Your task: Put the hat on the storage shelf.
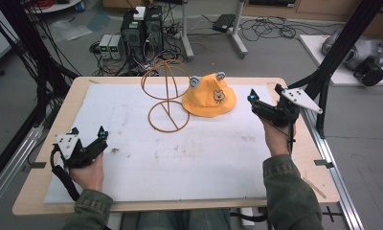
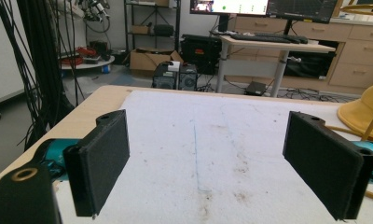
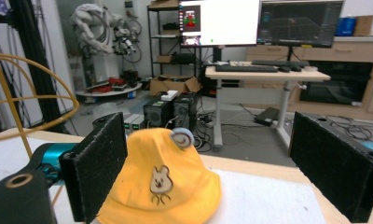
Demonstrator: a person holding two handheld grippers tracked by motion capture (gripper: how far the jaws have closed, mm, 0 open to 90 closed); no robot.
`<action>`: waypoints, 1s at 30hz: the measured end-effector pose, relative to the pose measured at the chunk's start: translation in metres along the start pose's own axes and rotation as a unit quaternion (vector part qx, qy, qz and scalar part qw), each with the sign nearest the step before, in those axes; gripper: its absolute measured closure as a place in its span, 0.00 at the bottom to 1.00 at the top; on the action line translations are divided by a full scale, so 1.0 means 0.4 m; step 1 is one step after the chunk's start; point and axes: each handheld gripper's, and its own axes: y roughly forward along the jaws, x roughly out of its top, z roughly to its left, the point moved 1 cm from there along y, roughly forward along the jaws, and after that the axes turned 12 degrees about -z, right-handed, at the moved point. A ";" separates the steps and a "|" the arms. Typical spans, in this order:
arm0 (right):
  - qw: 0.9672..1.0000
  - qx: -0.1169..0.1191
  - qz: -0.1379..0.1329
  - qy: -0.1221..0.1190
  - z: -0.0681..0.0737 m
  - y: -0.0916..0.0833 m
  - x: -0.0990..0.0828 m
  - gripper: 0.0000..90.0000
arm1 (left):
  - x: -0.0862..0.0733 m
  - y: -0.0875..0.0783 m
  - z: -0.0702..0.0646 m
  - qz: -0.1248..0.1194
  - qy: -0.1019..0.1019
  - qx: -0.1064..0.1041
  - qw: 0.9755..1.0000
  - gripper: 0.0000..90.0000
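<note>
While seen from the high view, lies flat on the far middle of the white mat: yellow bucket hat with two small grey ears and a little animal face on the front. Sits just beside a wire hat stand made of orange rings, at its right, brim near the stand's base ring; cannot tell if touching. Rests on a wooden table, mat covering most of the top.

Left tool held low at the near left edge of the mat, well apart from the hat, jaws released and wide apart with only stained mat between them in the left gripper view. Left hand wrapped around its body, green sleeve behind.

Right tool raised at the far right of the table, pointing toward the hat and near its brim, not touching. Jaws released too, spread wide in the right gripper view, with the hat low between them and farther off. Right hand gripping from below.
</note>
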 end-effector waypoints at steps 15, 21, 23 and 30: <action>0.996 0.039 0.051 -0.055 0.033 0.196 0.078 0.13 | -0.005 -0.001 0.007 0.010 -0.007 -0.001 1.000 0.16; 0.996 0.042 0.043 -0.066 0.059 0.264 0.083 0.12 | -0.006 0.001 0.010 0.012 -0.011 -0.001 1.000 0.16; 0.996 0.048 0.044 -0.069 0.071 0.285 0.073 0.13 | -0.007 0.002 0.008 0.013 -0.012 -0.002 1.000 0.16; 0.988 0.063 0.112 -0.083 0.091 0.371 -0.049 0.13 | -0.006 0.000 0.002 0.013 -0.011 -0.008 1.000 0.16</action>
